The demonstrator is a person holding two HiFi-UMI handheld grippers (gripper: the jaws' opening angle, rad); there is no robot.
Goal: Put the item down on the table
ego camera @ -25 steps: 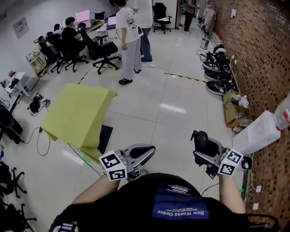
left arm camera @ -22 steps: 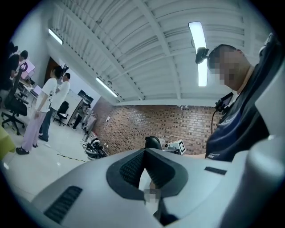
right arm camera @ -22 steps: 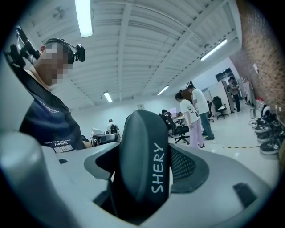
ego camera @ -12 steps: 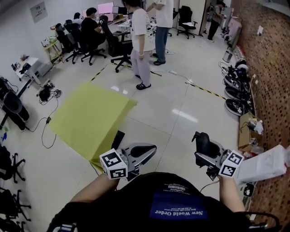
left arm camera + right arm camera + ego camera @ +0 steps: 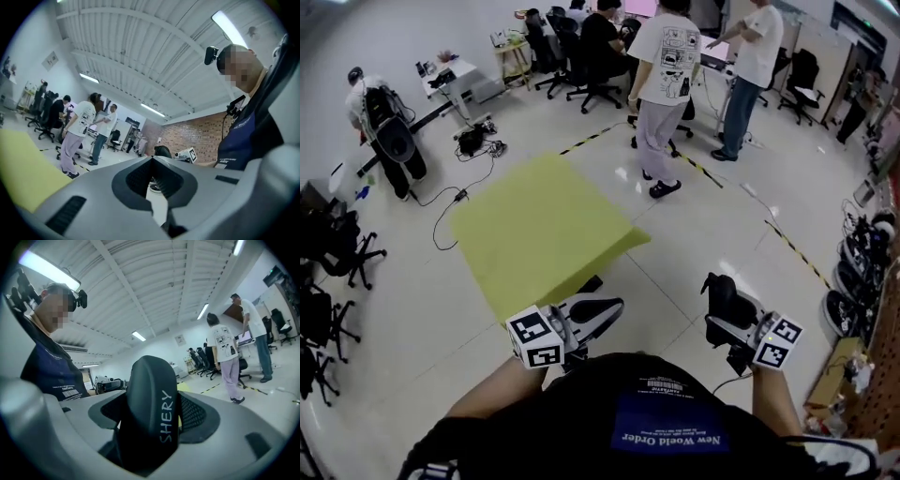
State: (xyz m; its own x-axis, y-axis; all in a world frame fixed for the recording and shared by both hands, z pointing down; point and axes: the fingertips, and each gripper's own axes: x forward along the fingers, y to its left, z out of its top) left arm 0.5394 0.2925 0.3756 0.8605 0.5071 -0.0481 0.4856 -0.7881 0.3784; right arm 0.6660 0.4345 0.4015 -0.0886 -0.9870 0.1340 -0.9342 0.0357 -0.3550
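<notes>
Right tongs (image 5: pixel 720 307) clamp a dark rounded item (image 5: pixel 151 408); left tongs (image 5: pixel 609 309) are closed, empty. The yellow counter (image 5: pixel 534 225) lies at eleven o'clock, nearer the left hand.

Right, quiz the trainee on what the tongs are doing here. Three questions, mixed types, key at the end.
1. Short answer: what do the left tongs hold?
2. Which grips the black item? A. left tongs B. right tongs C. neither
3. True or false: the black item is not yet on the yellow table.
Key: 1. nothing, they are shut and empty; 2. B; 3. true.
</notes>
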